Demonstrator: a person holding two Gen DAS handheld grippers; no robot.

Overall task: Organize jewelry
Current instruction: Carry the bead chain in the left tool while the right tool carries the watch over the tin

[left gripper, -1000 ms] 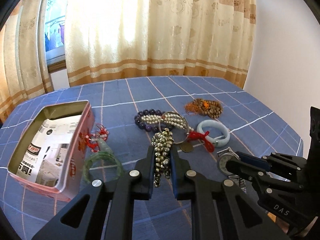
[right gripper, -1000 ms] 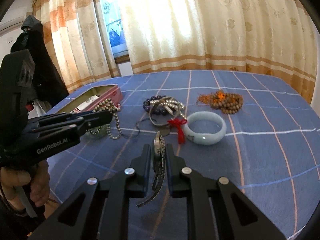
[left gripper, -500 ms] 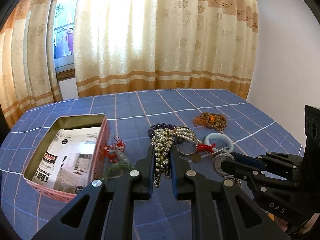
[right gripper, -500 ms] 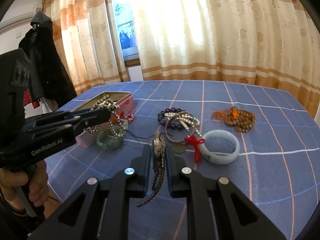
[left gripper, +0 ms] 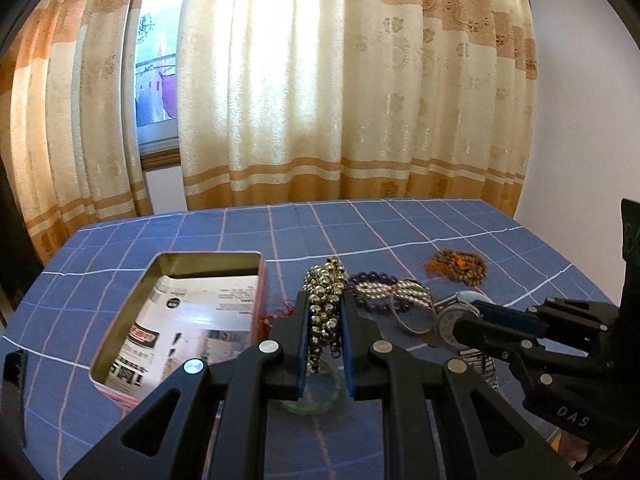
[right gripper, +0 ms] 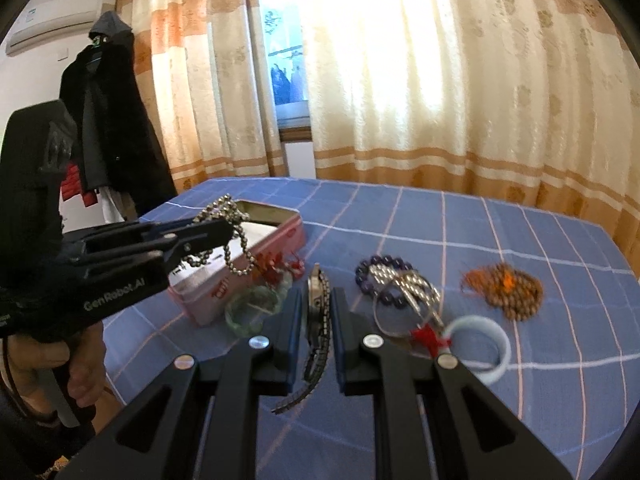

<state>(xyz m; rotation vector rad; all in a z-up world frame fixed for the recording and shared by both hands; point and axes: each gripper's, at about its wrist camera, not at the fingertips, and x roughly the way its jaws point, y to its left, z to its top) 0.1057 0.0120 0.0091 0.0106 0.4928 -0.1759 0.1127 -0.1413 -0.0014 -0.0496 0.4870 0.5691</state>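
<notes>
Both grippers risen off the table since earlier, left gripper tilted downward, clamped on silver bead necklace, open tin ahead-left below, right gripper alongside, pinching wristwatch, strap dangling.

Blue checked surface with an open pink tin, green bangle, pale bangle, purple beads, brown beads.

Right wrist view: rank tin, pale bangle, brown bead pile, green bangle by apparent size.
1. Tin, partly hidden by the left gripper.
2-3. Pale bangle and brown bead pile look alike; the bangle is nearer and partly hidden, so no ranking.
4. Green bangle.
</notes>
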